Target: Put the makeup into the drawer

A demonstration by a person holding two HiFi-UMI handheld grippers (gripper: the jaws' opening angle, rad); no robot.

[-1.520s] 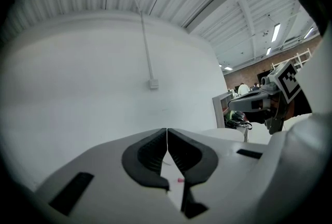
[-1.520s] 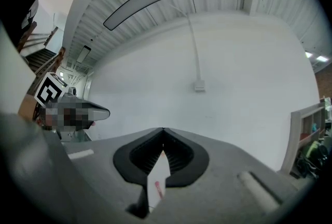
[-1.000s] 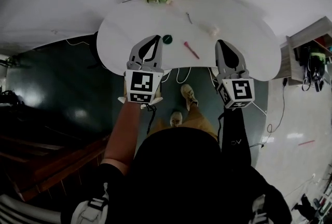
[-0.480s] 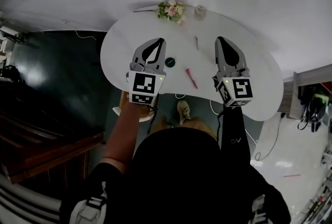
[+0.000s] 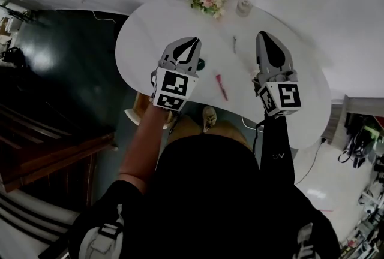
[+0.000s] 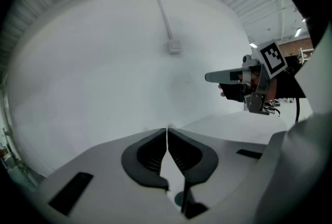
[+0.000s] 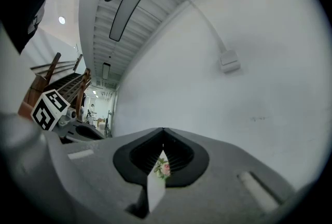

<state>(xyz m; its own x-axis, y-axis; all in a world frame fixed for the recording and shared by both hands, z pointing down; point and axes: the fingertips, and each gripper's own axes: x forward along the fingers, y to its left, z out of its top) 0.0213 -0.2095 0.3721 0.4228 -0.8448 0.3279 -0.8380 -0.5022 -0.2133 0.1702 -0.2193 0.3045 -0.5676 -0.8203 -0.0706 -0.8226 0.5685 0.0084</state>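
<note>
L gripper (image 5: 193, 41), R gripper (image 5: 264, 35): both jaws together, empty, over table (image 5: 144, 36); red pencil (image 5: 221, 87) btwn the 2.

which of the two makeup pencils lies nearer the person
The red pencil, by the near edge of the table; the grey pencil lies farther back, toward the flowers.

A small bunch of pink and white flowers (image 5: 208, 0) lay at the far edge of the white rounded table (image 5: 144, 36), a pale little jar (image 5: 243, 7) just right of it. A thin grey stick (image 5: 234, 44) lay before them, and a slim red pencil (image 5: 221, 86) nearer the front edge, between the left gripper (image 5: 193, 42) and right gripper (image 5: 263, 36).
</note>
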